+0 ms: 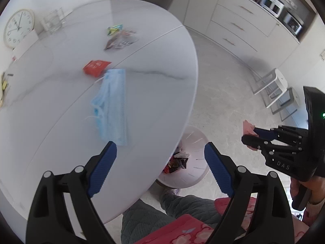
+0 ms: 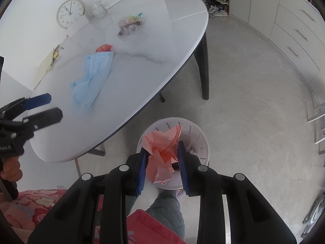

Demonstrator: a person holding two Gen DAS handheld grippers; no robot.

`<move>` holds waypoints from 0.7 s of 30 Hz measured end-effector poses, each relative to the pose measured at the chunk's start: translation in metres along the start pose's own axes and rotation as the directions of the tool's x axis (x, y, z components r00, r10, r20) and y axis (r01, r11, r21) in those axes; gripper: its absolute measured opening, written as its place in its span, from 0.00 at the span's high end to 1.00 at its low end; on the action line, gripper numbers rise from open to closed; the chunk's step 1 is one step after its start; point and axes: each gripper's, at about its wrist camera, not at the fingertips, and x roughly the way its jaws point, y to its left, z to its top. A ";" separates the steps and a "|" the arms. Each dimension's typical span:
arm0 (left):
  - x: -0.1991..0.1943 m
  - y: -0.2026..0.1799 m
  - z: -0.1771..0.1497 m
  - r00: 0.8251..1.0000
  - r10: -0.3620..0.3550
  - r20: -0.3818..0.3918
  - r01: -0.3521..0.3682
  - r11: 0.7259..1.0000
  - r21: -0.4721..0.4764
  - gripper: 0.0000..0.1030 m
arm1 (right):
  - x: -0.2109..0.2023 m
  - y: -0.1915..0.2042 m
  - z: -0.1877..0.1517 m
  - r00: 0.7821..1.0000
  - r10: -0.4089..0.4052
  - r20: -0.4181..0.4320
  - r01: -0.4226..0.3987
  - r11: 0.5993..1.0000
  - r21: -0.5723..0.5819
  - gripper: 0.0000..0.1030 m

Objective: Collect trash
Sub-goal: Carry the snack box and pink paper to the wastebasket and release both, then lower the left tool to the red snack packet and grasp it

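On your white oval tabletop (image 1: 50, 105): one pale blue pleated face mask (image 1: 113, 105), one red foil packet (image 1: 95, 67), one heap of crinkled clear wrappers (image 1: 119, 40). Your left gripper (image 1: 160, 158) is spread, empty. Your right gripper (image 2: 162, 160) pinches one crumpled pink paper (image 2: 162, 148) above the white slotted bin (image 2: 200, 140). Only the left view shows dark wrappers (image 1: 178, 162) inside.

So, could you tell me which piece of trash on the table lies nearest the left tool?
The pale blue face mask: its near end lies just ahead of the open left tool, while the red packet and clear crumpled wrappers lie beyond it.
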 end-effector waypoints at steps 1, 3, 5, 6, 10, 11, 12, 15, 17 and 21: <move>0.000 0.005 -0.001 1.000 0.008 -0.003 -0.008 1.000 -0.016 0.18 | 0.004 0.002 -0.001 1.000 0.001 -0.011 -0.001 1.000 -0.002 0.64; 0.000 0.013 -0.003 1.000 0.017 -0.010 -0.017 0.999 -0.037 0.18 | 0.007 0.003 -0.001 1.000 -0.008 -0.020 0.008 1.000 0.005 0.36; -0.002 0.020 -0.004 1.000 0.024 -0.009 -0.025 0.998 -0.056 0.18 | 0.008 0.004 0.000 1.000 -0.015 -0.022 0.015 1.000 0.009 0.24; -0.003 0.022 -0.004 1.000 0.026 -0.008 -0.027 0.998 -0.063 0.18 | 0.008 0.005 0.001 1.000 -0.020 -0.021 0.020 1.000 0.010 0.19; -0.009 0.028 -0.006 0.999 0.034 -0.002 -0.034 0.996 -0.080 0.18 | 0.006 0.006 0.005 1.000 -0.028 -0.007 0.028 1.000 0.010 0.12; -0.010 0.028 -0.006 0.999 0.038 0.000 -0.038 0.996 -0.080 0.18 | 0.005 0.006 0.005 1.000 -0.029 -0.003 0.029 1.000 0.012 0.10; -0.010 0.028 -0.006 0.999 0.041 0.002 -0.041 0.996 -0.079 0.17 | 0.005 0.006 0.005 1.000 -0.029 0.001 0.029 0.999 0.016 0.09; -0.013 0.029 -0.006 0.998 0.055 0.008 -0.054 0.996 -0.078 0.13 | 0.004 0.003 0.007 1.000 -0.024 0.004 0.024 0.999 0.030 0.07; -0.013 0.029 -0.005 0.998 0.063 0.009 -0.063 0.995 -0.072 0.13 | 0.004 0.001 0.008 1.000 -0.018 0.006 0.018 0.999 0.043 0.07; -0.010 0.032 -0.001 0.996 0.094 -0.006 -0.094 0.993 -0.071 0.13 | 0.000 -0.004 0.013 1.000 -0.020 0.018 0.019 0.998 0.059 0.06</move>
